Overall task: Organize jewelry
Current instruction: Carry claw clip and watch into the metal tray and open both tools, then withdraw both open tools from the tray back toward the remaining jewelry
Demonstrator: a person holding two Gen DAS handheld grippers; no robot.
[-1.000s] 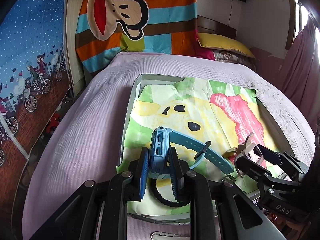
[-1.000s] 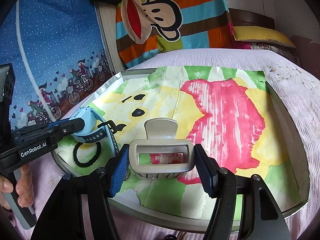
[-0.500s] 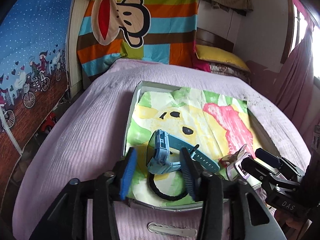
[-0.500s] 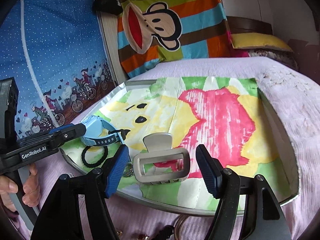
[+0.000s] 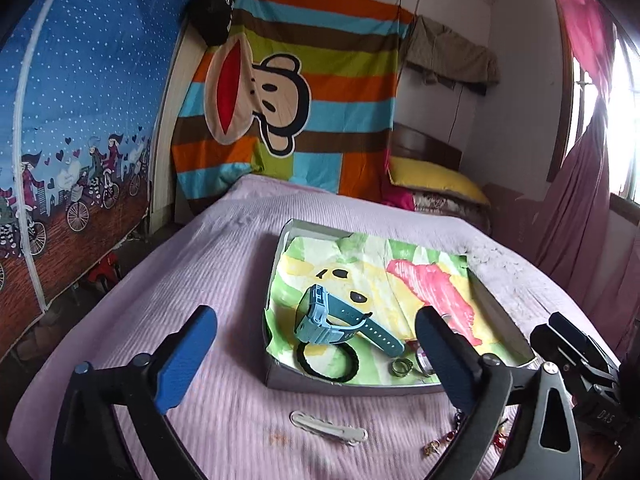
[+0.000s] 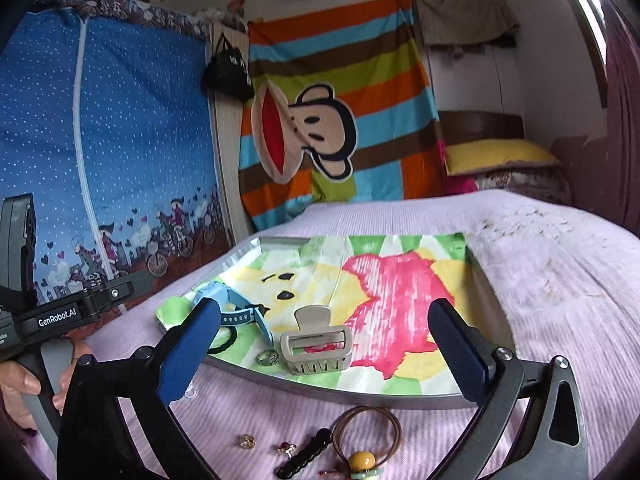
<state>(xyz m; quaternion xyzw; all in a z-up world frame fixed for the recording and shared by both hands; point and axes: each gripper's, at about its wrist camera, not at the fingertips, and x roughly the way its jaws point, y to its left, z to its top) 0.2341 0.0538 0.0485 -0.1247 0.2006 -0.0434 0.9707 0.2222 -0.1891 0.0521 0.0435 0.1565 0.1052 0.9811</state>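
While both the left gripper [image 5: 316, 354] and right gripper [image 6: 326, 346] hang spread wide and empty, the watch [image 5: 336, 322] and hair claw [image 6: 316, 346] lie in the tray [image 6: 320, 388] toward its seven o'clock corner.

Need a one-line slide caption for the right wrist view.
Open right gripper above tray holding hair claw, ring and blue watch.

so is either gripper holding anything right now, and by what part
Nothing is held. The left gripper and right gripper both stand open and empty; the blue watch and hair claw lie in the tray.
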